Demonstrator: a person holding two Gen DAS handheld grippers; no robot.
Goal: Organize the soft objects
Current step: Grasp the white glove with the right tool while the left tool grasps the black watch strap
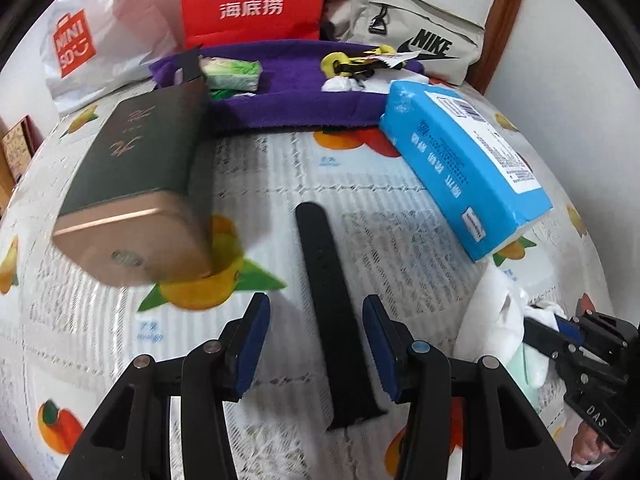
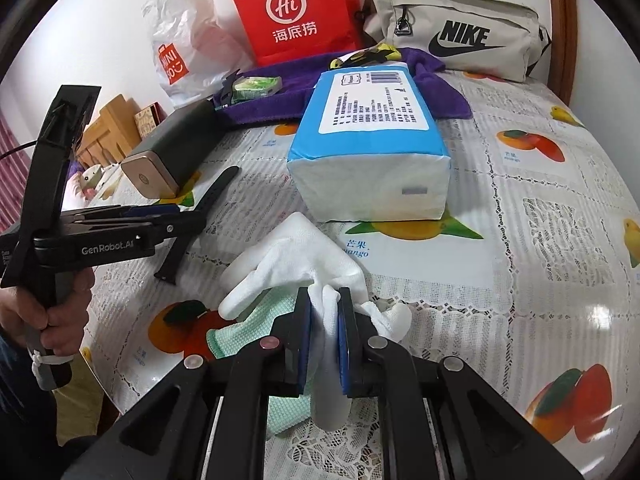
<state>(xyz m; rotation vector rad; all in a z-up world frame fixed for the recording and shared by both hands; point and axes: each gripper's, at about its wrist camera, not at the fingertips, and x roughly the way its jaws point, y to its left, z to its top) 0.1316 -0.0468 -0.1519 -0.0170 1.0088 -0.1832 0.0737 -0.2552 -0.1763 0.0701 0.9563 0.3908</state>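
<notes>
Right wrist view: right gripper (image 2: 324, 340) is clamped on white fabric glove (image 2: 296, 256), presumably for sorting | left gripper (image 1: 316, 344) is spread astride black rubber strap (image 1: 328, 280), pads clear, grasp judged pending.

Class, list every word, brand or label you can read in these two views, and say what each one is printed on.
"Hi" and "海底捞": red paper bag.
"MINI SO": white plastic bag.
"NIKE": beige pouch.
"GenRobot.AI": left gripper.
"DAS": right gripper.
"芒果" and "mango": fruit-print tablecloth.
Blue tissue pack: label print too small to read.
Dark box: gold characters blurred.
</notes>
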